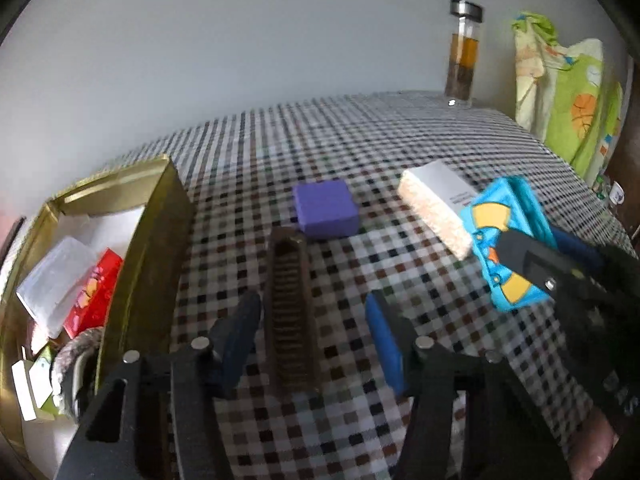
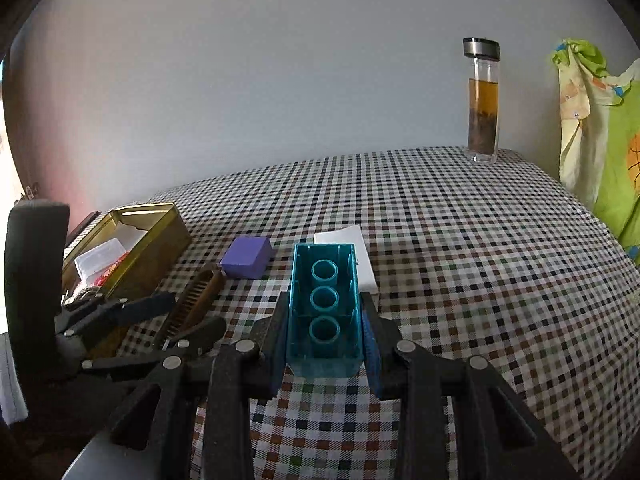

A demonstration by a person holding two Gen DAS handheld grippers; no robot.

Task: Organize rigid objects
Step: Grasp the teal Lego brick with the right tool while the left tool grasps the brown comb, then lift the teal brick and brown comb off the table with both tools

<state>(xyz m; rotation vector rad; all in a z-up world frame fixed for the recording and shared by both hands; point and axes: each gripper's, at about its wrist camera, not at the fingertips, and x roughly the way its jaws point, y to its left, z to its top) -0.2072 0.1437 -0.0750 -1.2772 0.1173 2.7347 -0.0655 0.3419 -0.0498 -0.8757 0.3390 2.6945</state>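
My left gripper (image 1: 312, 324) is open, its fingers on either side of a brown comb (image 1: 290, 312) that lies on the checked tablecloth; the comb also shows in the right wrist view (image 2: 196, 300). My right gripper (image 2: 325, 320) is shut on a blue toy brick (image 2: 325, 308), hollow underside toward the camera; the brick also shows in the left wrist view (image 1: 506, 240). A purple block (image 1: 325, 208) lies past the comb, also in the right wrist view (image 2: 246, 257). A white box (image 1: 436, 204) with a rough beige side lies behind the brick, also in the right wrist view (image 2: 352, 256).
A gold tin (image 1: 148, 248) stands at the left and holds a clear plastic case (image 1: 56, 280), a red box (image 1: 94, 292) and other small items. A glass bottle (image 2: 483, 100) of amber liquid stands at the far back. A green patterned cloth (image 2: 600, 120) hangs at the right.
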